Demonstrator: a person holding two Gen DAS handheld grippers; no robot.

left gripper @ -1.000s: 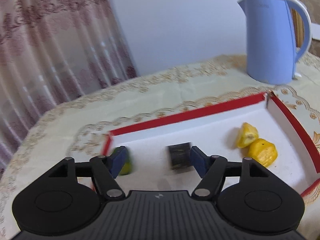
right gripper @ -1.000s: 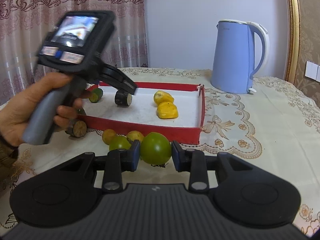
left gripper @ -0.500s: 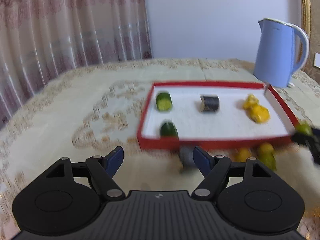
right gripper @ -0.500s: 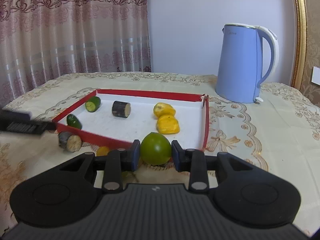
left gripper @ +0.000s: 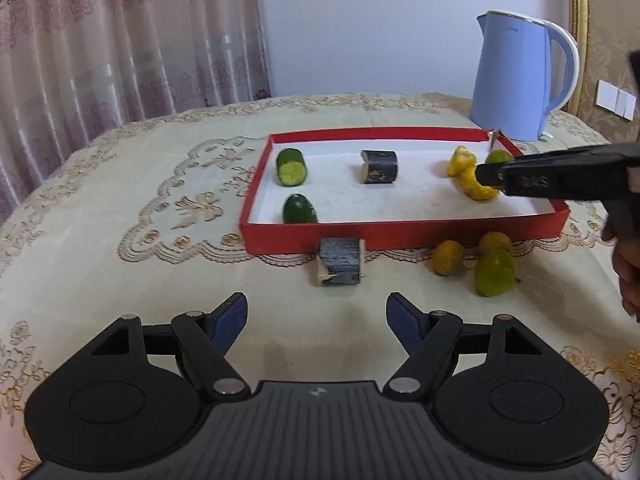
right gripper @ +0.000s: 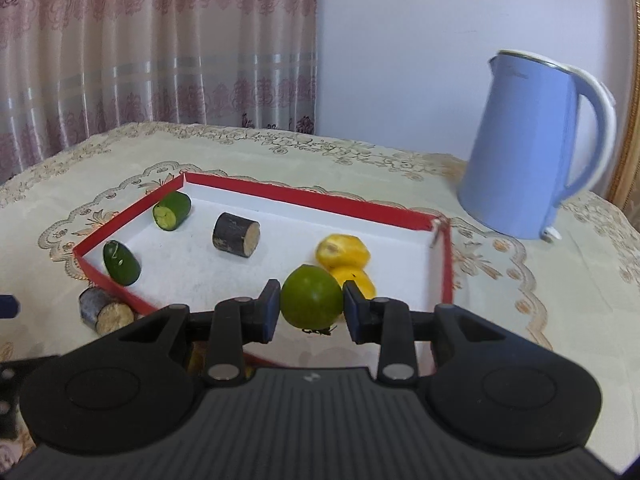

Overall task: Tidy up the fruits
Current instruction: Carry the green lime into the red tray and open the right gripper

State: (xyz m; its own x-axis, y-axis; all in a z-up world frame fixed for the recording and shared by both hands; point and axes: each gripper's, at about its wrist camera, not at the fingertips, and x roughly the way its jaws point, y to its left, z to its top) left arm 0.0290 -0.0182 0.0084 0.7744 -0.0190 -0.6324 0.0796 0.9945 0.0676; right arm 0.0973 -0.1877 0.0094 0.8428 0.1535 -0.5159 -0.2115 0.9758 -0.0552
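A red tray [left gripper: 400, 230] [right gripper: 312, 196] with a white floor holds two cucumber pieces [left gripper: 291, 167] [right gripper: 172, 210], a dark cane piece [left gripper: 379, 166] [right gripper: 235, 235] and two yellow pieces [left gripper: 472, 178] [right gripper: 342, 253]. My right gripper [right gripper: 311, 306] is shut on a green round fruit [right gripper: 311, 300] [left gripper: 498, 157] and holds it above the tray's right part, beside the yellow pieces. My left gripper [left gripper: 316, 320] is open and empty, low over the cloth, just short of a second dark cane piece [left gripper: 340, 266] [right gripper: 105, 310] lying outside the tray's front wall.
A blue kettle [left gripper: 520, 80] [right gripper: 536, 144] stands behind the tray's right corner. Two small orange-yellow fruits [left gripper: 448, 257] and a green one [left gripper: 494, 272] lie on the cloth before the tray. Curtains hang behind the table at left.
My left gripper has let go of a cane piece in the tray and pulled back to the table's front. My right gripper has carried the green fruit forward over the tray.
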